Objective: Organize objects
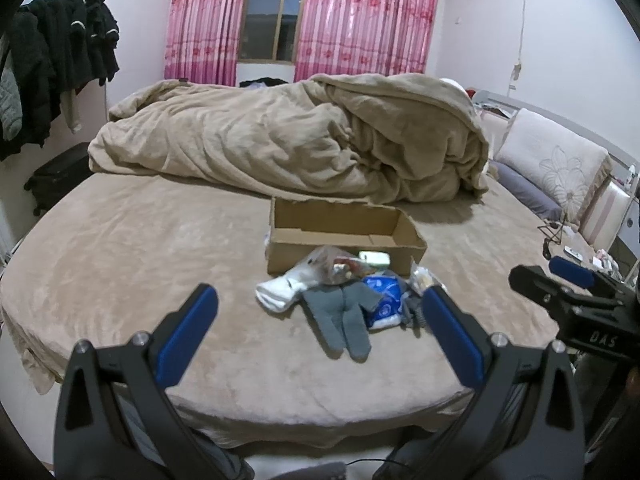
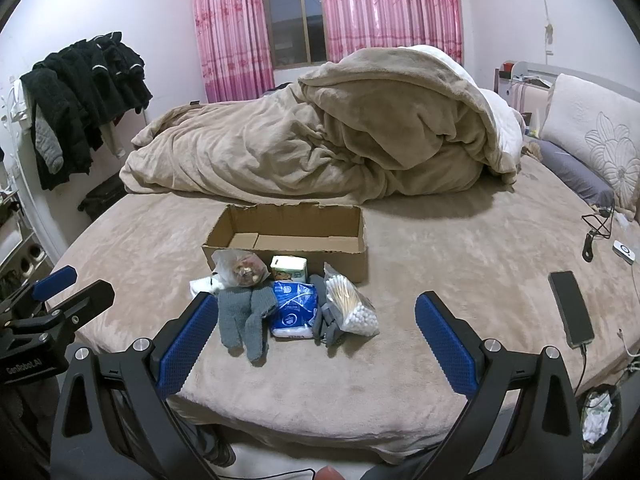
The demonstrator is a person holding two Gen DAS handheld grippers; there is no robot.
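Note:
An open, empty cardboard box [image 2: 288, 236] sits on the bed; it also shows in the left wrist view [image 1: 340, 236]. In front of it lie grey gloves [image 2: 244, 316], a blue tissue pack [image 2: 294, 308], a bag of cotton swabs [image 2: 350, 308], a small green-white carton [image 2: 289, 268], a clear bag of snacks [image 2: 242, 270] and white socks [image 1: 280, 290]. My left gripper [image 1: 320, 316] is open and empty, short of the pile. My right gripper [image 2: 316, 320] is open and empty, also short of the pile.
A rumpled beige duvet [image 2: 320, 140] lies behind the box. A black phone [image 2: 570, 308] on a cable lies at the bed's right edge. Pillows [image 2: 592, 144] are at the right. Dark clothes [image 2: 80, 92] hang at the left. A bin [image 2: 598, 416] stands beside the bed.

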